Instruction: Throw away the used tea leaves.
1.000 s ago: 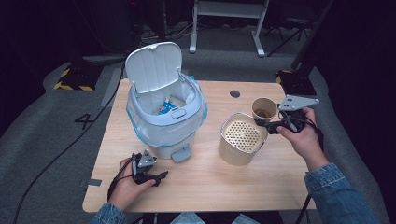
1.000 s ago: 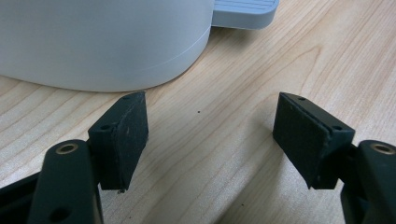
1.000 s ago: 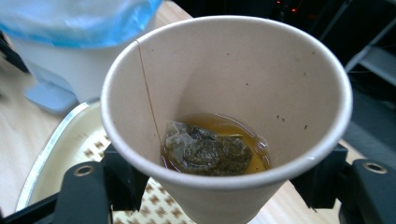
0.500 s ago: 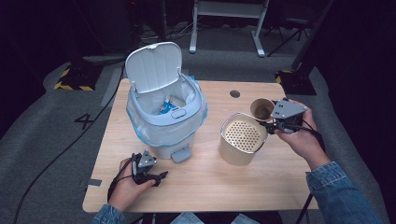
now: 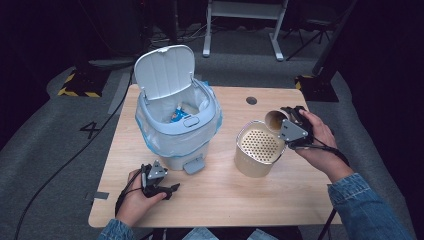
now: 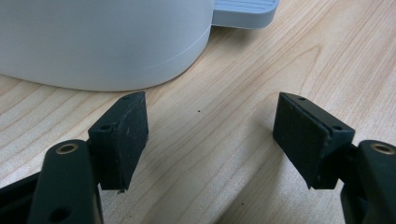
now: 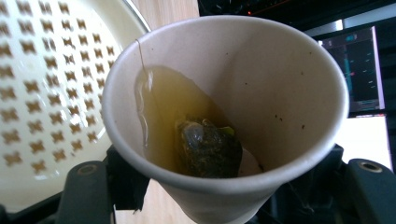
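Right now the right hand-held gripper (image 5: 287,121) is clamped on a paper cup (image 5: 275,120), its jaws pressed against the cup's sides just below the rim, as the right gripper view shows. The cup (image 7: 224,116) is tipped over, its mouth turned toward the perforated strainer (image 5: 259,146) that sits in a metal canister on the bench (image 5: 225,195). Inside the cup lie a wet tea bag (image 7: 208,148) and a little pale tea, both pooled against the lower wall near the lip.

The relation that matters is cup rim to strainer. The cup's long axis lies roughly level, pointing from the right hand toward the strainer, and its lip hangs at the strainer's far right edge. The strainer (image 7: 42,93) lies beside and below the cup. I judge that a further tilt would send the liquid and bag into the holes, provided the lip stays over the strainer and not over the bench.

The left hand-held gripper (image 5: 156,182) rests low on the bench near the front edge, with its jaws wide apart and nothing between them. Ahead of it stands the pedal bin (image 5: 177,127), with its lid up. The right hand is plainly the nearer one to the cup and strainer, while the left is well apart from both.
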